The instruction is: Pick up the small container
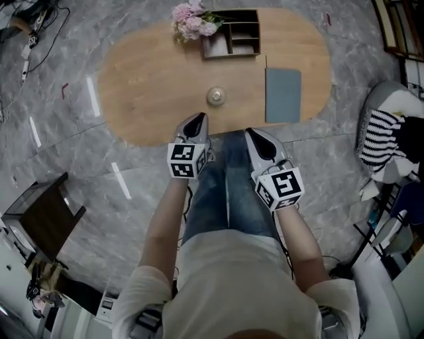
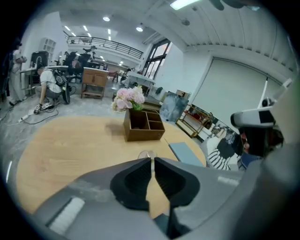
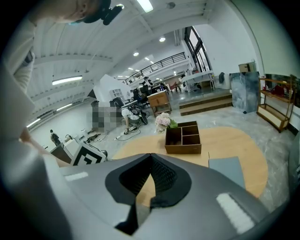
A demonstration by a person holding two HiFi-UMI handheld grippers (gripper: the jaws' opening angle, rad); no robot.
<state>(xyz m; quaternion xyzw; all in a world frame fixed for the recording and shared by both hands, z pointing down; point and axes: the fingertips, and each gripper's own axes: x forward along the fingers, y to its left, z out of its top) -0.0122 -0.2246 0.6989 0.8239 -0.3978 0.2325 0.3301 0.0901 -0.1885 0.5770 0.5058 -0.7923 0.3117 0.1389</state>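
Note:
The small container (image 1: 216, 96) is a clear round pot standing alone near the front middle of the oval wooden table (image 1: 152, 86). In the left gripper view only its rim (image 2: 146, 154) peeks above the jaws. My left gripper (image 1: 195, 123) hovers at the table's near edge, just short of the container and a little to its left, shut with nothing in it (image 2: 153, 160). My right gripper (image 1: 254, 135) is held beside it over the person's jeans, to the container's right, also shut and empty (image 3: 150, 156). The container does not show in the right gripper view.
A wooden organiser box (image 1: 232, 40) and pink flowers (image 1: 192, 20) stand at the table's far side. A grey-blue mat (image 1: 283, 95) lies at the right. A chair with striped cloth (image 1: 383, 136) is to the right, a dark stand (image 1: 43, 212) to the left.

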